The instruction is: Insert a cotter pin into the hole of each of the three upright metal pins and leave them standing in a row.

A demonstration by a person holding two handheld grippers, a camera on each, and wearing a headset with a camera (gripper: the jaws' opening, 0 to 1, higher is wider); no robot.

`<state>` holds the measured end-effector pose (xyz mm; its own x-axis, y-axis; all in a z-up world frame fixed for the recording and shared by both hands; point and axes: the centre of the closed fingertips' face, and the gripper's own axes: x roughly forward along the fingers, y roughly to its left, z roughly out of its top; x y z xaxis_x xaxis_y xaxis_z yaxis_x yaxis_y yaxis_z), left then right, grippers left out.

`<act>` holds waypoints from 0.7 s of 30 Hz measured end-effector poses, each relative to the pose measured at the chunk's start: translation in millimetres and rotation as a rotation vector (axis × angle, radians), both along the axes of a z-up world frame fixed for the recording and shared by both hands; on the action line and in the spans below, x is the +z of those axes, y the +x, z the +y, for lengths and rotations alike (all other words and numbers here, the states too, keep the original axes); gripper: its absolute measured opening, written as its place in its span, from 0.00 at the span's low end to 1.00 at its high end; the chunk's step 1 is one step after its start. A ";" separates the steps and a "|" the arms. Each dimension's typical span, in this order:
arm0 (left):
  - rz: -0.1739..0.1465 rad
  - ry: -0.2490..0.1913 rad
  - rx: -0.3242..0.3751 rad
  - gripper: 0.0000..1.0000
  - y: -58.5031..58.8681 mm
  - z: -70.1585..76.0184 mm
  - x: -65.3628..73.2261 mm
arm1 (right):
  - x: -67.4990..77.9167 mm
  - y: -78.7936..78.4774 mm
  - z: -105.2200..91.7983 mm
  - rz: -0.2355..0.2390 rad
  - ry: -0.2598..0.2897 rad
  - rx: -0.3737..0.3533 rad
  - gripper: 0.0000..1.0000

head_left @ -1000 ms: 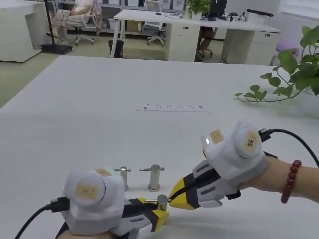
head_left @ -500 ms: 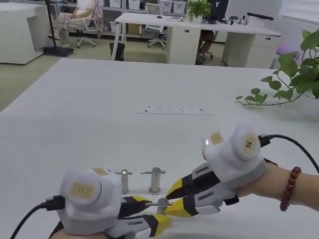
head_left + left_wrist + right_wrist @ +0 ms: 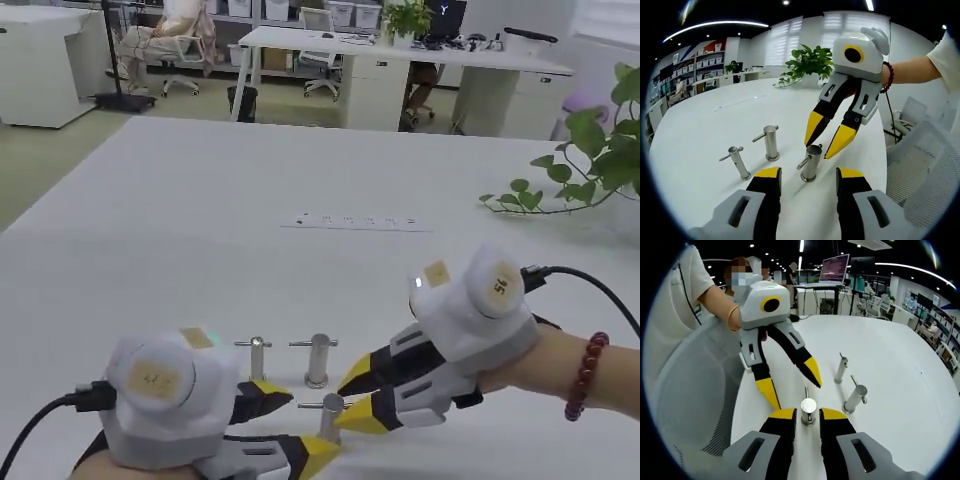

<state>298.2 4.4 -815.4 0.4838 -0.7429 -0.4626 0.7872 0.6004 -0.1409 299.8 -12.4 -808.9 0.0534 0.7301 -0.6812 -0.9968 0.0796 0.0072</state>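
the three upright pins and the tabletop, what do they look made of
Upright pins: likely steel or aluminium, bare smooth finish; silver-grey with bright highlights down the round shafts. Cotter pins through them: thin metal too, same grey sheen. Tabletop: probably laminate or painted board, matt white; flat, even, barely reflective.

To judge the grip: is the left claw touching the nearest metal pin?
Apart. The left gripper view shows the metal pin standing inside the open left claw, with bare table on both sides of it.
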 end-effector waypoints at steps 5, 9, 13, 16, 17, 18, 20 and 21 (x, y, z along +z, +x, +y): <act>-0.027 -0.015 0.004 0.45 -2.3 4.1 12.7 | -2.4 -0.5 5.2 -0.003 0.005 -0.002 0.21; -0.044 -0.024 0.005 0.47 -4.9 7.1 22.6 | -5.5 0.5 7.3 -0.015 -0.001 -0.002 0.21; -0.063 -0.031 0.011 0.47 -9.3 11.4 33.0 | -9.3 2.4 6.9 -0.016 -0.011 -0.003 0.20; -0.081 -0.017 0.009 0.48 -13.1 15.5 38.2 | -10.0 3.8 6.5 -0.020 -0.011 -0.008 0.19; -0.088 -0.013 0.014 0.48 -14.5 18.2 40.2 | -10.3 4.0 6.4 -0.019 -0.010 -0.008 0.18; -0.092 -0.014 0.017 0.48 -15.2 19.7 41.7 | -10.5 3.8 6.6 -0.015 -0.008 -0.007 0.17; -0.098 -0.017 0.026 0.48 -17.0 24.1 44.9 | -10.7 2.7 7.1 -0.010 -0.004 -0.009 0.15; -0.103 -0.015 0.029 0.48 -17.3 26.1 45.5 | -10.8 2.9 7.2 -0.016 -0.003 -0.003 0.15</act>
